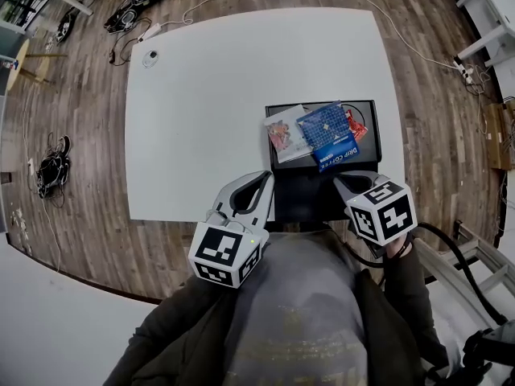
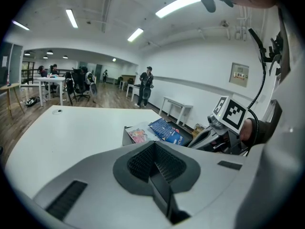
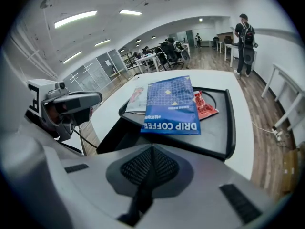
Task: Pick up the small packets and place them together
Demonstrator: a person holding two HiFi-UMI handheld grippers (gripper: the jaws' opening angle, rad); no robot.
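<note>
Head view | left claw [image 1: 262,177], right claw [image 1: 339,178] | both closed, empty | level, apparently just short of tray [image 1: 306,195]

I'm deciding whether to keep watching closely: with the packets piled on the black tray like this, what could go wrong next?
1. The blue packet lies across the red packet and the white packet, so gripping it might drag either one along.
2. The black tray sits at the near edge of the table; a hard downward push could perhaps shift it.
</note>
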